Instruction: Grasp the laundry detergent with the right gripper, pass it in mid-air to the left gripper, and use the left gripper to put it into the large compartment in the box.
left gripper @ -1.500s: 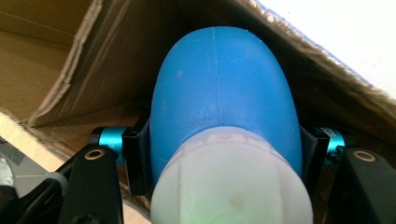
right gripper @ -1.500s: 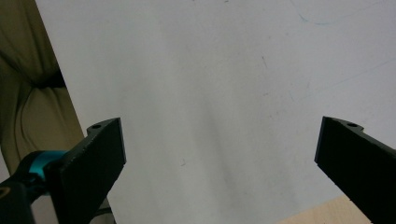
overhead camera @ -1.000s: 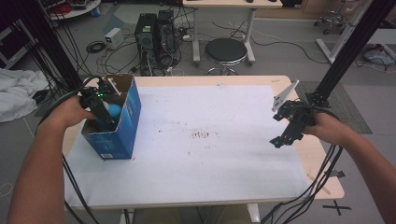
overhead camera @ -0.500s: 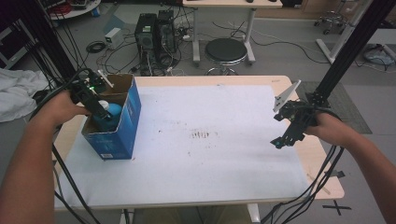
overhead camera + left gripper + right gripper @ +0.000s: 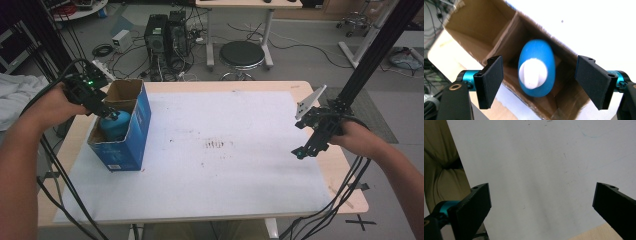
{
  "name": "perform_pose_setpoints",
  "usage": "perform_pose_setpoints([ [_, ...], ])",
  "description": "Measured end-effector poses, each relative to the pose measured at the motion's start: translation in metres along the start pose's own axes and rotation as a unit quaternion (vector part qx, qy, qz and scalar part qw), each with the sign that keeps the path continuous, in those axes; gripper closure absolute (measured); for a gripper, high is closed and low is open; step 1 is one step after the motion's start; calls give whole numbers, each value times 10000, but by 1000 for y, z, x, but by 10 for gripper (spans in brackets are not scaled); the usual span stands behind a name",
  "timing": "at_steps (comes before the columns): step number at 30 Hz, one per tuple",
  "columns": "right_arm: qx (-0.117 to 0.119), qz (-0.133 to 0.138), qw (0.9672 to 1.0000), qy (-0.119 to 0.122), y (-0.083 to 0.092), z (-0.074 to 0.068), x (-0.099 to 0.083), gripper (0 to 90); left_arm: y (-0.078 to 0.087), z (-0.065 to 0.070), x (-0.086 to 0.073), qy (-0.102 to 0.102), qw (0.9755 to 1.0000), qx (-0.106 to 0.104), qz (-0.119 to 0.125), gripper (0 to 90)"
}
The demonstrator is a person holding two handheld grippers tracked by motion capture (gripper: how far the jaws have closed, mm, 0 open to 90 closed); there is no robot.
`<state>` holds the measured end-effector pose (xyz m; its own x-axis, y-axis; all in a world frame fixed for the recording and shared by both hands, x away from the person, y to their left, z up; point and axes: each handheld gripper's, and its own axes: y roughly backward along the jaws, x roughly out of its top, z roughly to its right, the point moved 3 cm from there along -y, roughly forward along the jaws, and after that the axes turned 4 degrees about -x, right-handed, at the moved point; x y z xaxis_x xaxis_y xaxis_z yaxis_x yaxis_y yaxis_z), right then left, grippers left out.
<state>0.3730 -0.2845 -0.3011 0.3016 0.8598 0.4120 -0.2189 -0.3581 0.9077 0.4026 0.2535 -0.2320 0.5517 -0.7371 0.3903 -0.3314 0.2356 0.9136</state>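
An open blue cardboard box [image 5: 127, 145] stands at the left of the white mat [image 5: 225, 165]. A blue bottle [image 5: 116, 125] with a white cap stands upright inside it. My left gripper [image 5: 107, 111] hovers over the box's left rim. Its jaws have just been opening and now stand open. In the left gripper view the bottle [image 5: 536, 67] sits below, between the pads [image 5: 490, 80], with a gap on each side. My right gripper [image 5: 305, 150] hangs open over the mat's right edge, and the right gripper view shows nothing between its jaws [image 5: 541, 212].
A black frame post [image 5: 370, 55] rises just behind the right hand. Cables trail off both table sides. A stool [image 5: 241, 54] and computer towers [image 5: 167, 30] stand on the floor behind the table. The brown inner walls [image 5: 474, 22] of the box divide it into compartments.
My left gripper has let go of the bottle, opened, and risen out of the box toward its left rim. The bottle stays in the box. The right gripper has kept still.
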Motion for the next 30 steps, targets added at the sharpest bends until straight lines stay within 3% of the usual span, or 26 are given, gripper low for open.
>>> perform_pose_setpoints([
  [3,-7,-2,10000,-34,1,0,0,9,3,6,6,-64,10000,55,-7,229],
  [6,-8,17,10000,27,1,-1,2,9,5,26,28,-542,9983,-189,53,229],
  [10,-11,26,10000,48,1,-3,3,9,2,37,42,-758,9968,-264,-21,229],
  [14,-41,29,10000,3,3,-4,2,9,-3,52,60,-1109,9926,-485,52,229],
  [15,-41,29,10000,3,3,-4,2,9,-3,52,60,-1109,9926,-485,52,229],
  [19,-98,94,9999,-47,5,-3,3,9,-14,67,80,-1351,9883,-701,88,229],
  [22,-100,90,9999,-56,5,-4,3,9,-19,71,86,-1417,9870,-761,65,229],
  [24,-104,114,9999,-33,5,-5,5,9,-27,77,95,-1551,9844,-828,-25,229],
  [30,-80,125,9999,-27,4,-7,8,9,-43,87,109,-1719,9807,-929,-110,17],
])
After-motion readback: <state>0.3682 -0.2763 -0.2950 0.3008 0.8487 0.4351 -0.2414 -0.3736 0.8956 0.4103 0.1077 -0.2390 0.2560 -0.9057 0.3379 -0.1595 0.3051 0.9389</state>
